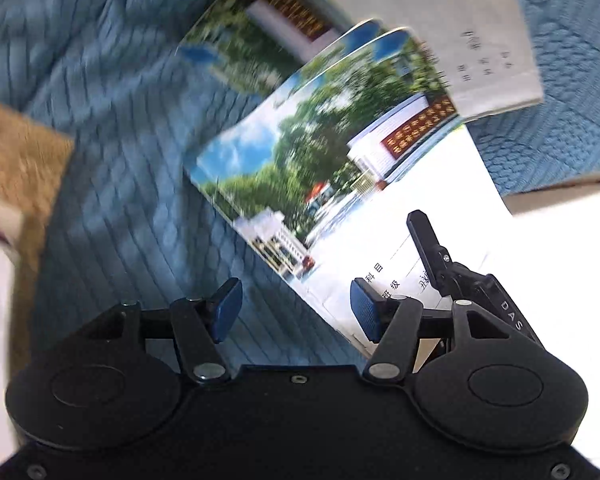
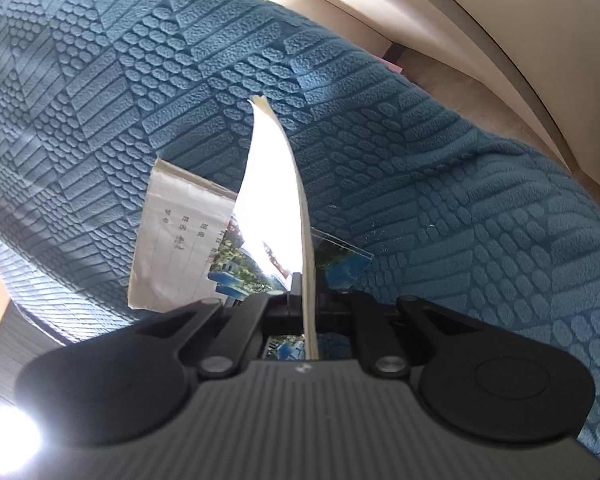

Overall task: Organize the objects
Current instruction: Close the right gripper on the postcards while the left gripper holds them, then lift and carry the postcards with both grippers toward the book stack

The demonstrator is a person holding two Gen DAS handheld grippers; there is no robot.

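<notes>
Several notebooks with photo covers of trees and a building lie fanned on a blue textured blanket (image 1: 112, 184). The nearest notebook (image 1: 300, 168) is lifted at its white end, where the right gripper's black finger (image 1: 424, 240) clamps it. My left gripper (image 1: 296, 312) is open over the blanket, its right blue pad (image 1: 366, 314) at that notebook's lower edge and nothing pressed between the pads. In the right wrist view my right gripper (image 2: 302, 292) is shut on the same notebook (image 2: 276, 200), seen edge-on and bowed upward. A pale booklet (image 2: 176, 240) lies to its left.
A grey-white booklet (image 1: 480, 20) and another photo-cover notebook (image 1: 252, 40) lie farther back. A tan surface (image 1: 16, 152) borders the blanket on the left. Beyond the blanket's far edge is a beige floor and wall (image 2: 480, 32). More covers (image 2: 340, 256) lie under the held notebook.
</notes>
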